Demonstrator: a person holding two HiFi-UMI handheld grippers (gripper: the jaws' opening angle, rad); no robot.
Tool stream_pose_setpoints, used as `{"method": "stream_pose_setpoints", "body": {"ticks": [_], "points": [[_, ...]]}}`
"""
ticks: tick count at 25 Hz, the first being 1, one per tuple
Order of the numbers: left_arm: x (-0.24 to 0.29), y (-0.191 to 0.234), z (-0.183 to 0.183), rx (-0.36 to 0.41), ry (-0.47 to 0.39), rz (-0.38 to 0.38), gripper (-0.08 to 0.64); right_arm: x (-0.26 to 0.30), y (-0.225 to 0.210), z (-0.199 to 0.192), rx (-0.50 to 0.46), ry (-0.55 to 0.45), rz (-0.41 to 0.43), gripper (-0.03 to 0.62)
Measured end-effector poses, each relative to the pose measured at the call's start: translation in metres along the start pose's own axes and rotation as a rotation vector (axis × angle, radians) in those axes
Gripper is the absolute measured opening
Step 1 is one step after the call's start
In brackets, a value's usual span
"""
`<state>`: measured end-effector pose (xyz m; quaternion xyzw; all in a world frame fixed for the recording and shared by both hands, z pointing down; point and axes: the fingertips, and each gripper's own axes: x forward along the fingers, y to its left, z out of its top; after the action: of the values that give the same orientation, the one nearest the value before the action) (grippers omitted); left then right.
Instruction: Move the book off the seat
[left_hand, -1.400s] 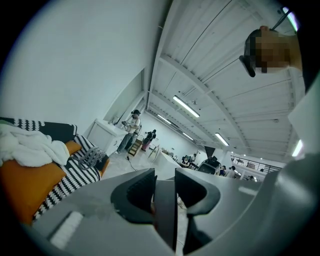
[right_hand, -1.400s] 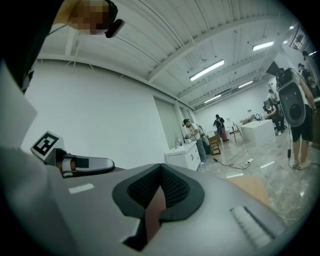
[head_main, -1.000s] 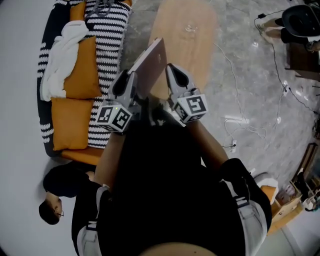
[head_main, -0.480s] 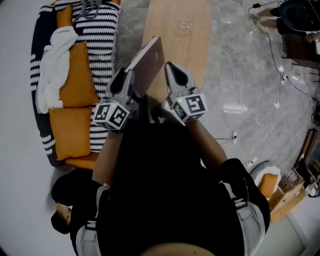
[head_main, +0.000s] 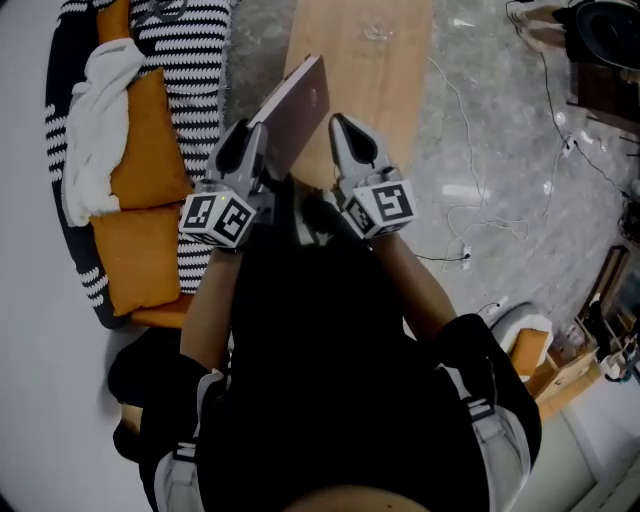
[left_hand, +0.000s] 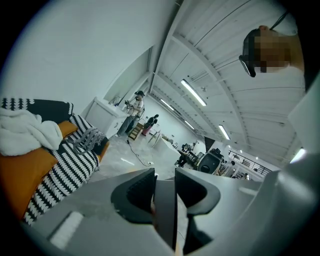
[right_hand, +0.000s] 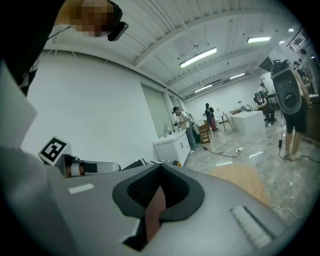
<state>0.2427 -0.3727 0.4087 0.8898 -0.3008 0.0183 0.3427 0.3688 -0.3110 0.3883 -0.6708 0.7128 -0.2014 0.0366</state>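
A thin book (head_main: 298, 108) with a pinkish-brown cover hangs tilted in the air, over the near end of the wooden table (head_main: 375, 70). My left gripper (head_main: 250, 145) is shut on the book's left near edge. My right gripper (head_main: 345, 135) is shut on its right near edge. In the left gripper view the book (left_hand: 165, 210) stands edge-on between the dark pads of the left gripper (left_hand: 165, 182). In the right gripper view a reddish sliver of the book (right_hand: 154, 212) is pinched in the right gripper (right_hand: 159, 192).
The sofa (head_main: 195, 60) lies at the left, with a black-and-white striped cover, orange cushions (head_main: 140, 140) and a white cloth (head_main: 95, 110). Cables (head_main: 480, 150) trail over the grey floor at the right. A person (left_hand: 136, 107) stands far off across the hall.
Both grippers have carried the book a little away from the sofa and lower, out over the near end of the wooden table. Their grip looks the same.
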Motion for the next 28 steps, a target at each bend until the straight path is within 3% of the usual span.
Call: {"method": "stream_pose_setpoints", "body": {"ticks": [16, 28], "points": [[0.044, 0.062, -0.022, -0.056, 0.051, 0.012, 0.137, 0.051, -0.025, -0.032, 0.037, 0.052, -0.043, 0.008], [0.076, 0.117, -0.059, -0.096, 0.097, 0.006, 0.137, 0.088, -0.047, -0.078, 0.032, 0.108, -0.062, 0.009]]}}
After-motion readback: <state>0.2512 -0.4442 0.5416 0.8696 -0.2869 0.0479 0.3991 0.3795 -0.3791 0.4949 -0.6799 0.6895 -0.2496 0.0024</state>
